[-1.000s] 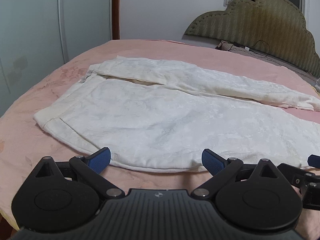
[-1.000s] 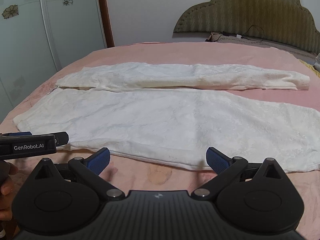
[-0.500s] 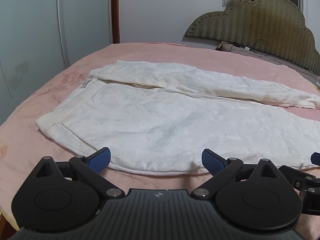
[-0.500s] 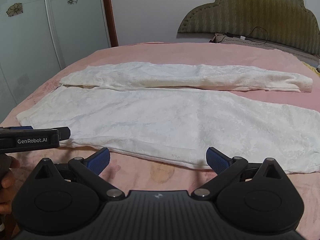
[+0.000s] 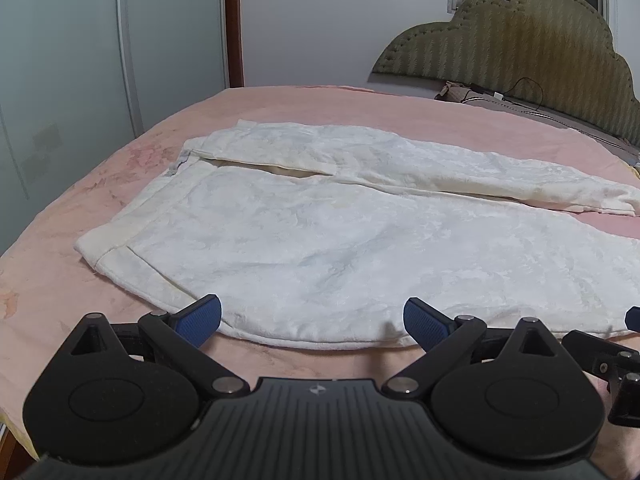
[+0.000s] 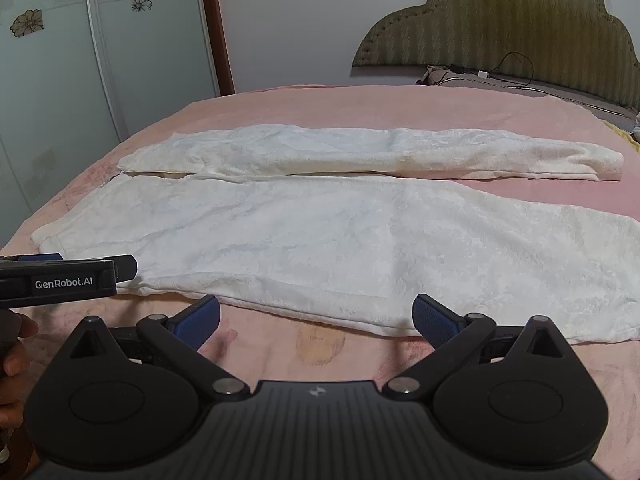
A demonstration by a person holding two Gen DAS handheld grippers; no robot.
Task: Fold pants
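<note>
White pants (image 5: pixel 340 232) spread flat on a pink bed (image 5: pixel 120 168), legs side by side. Left tongs (image 5: pixel 312 318) and right tongs (image 6: pixel 316 316), both wide open and empty, poised at the pants' near edge. Padded headboard (image 6: pixel 500 28) beyond.

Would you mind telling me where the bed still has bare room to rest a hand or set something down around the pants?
Bare pink bedspread stretches between the far leg and the headboard. A narrower strip runs between the pants' near edge and both open grippers. The wedge between the legs is also free. The middle is covered.
</note>
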